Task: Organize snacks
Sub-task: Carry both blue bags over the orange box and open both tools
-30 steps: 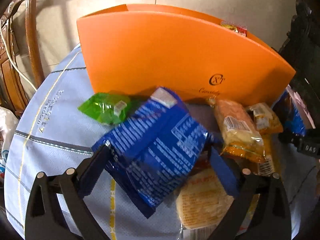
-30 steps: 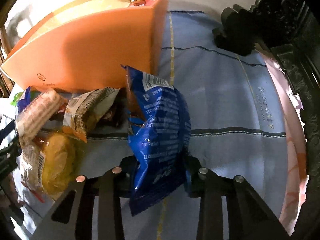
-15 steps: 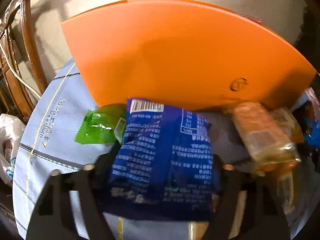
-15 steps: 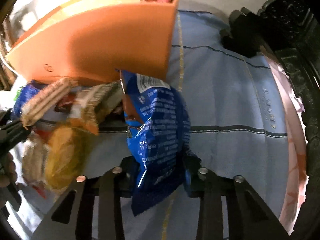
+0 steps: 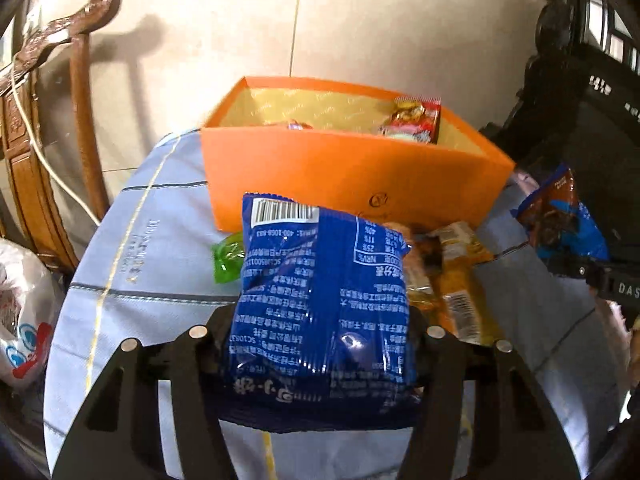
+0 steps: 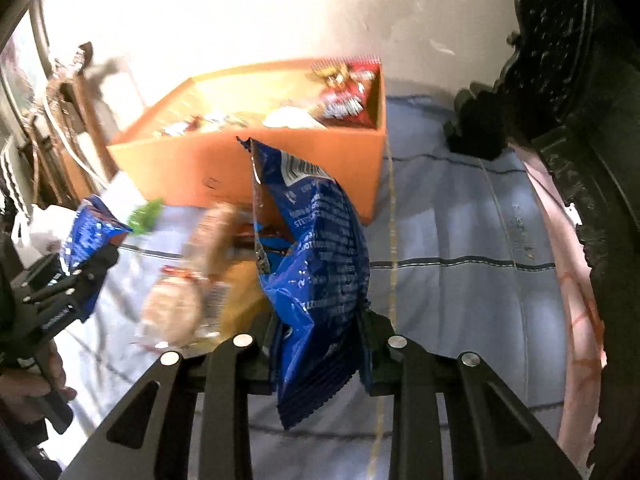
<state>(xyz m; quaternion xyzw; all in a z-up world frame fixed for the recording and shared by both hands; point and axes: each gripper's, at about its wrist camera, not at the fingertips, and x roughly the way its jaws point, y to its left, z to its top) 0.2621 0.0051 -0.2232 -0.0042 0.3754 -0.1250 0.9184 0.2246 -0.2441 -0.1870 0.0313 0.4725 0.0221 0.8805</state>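
Left wrist view first: the left tool (image 5: 320, 336) is clenched on a blue foil packet (image 5: 320, 300), its two black fingers pressing the packet's sides low down. The packet stands with its long axis pointing straight ahead, barcode end leading, toward the orange box (image 5: 352, 172). That box lies directly in front and slightly beyond, open at the top, with a pale gold lining and a red snack pack (image 5: 412, 122) already leaning in its far right corner. The coming move turns on this: the packet's leading edge sits below the box's near wall, so I judge it must rise over that rim before it can drop in. On the blue quilted tabletop (image 5: 160, 272) between tool and box lie a green wrapper (image 5: 228, 256) and crinkly clear-wrapped yellow cakes (image 5: 456, 276).

Right wrist view: the right tool (image 6: 320, 332) is gripping a second blue packet (image 6: 316, 264), held edge-on and upright, its crimped top tilted left and overlapping the box's front wall near the right corner. The box (image 6: 200, 168) lies ahead and to the left. Loose snacks are blurred here. The left tool (image 6: 64, 280) with its packet shows at the far left. Both tools look about equally near the box; the foil is thin, glossy and easily crumpled, the box stiff card.
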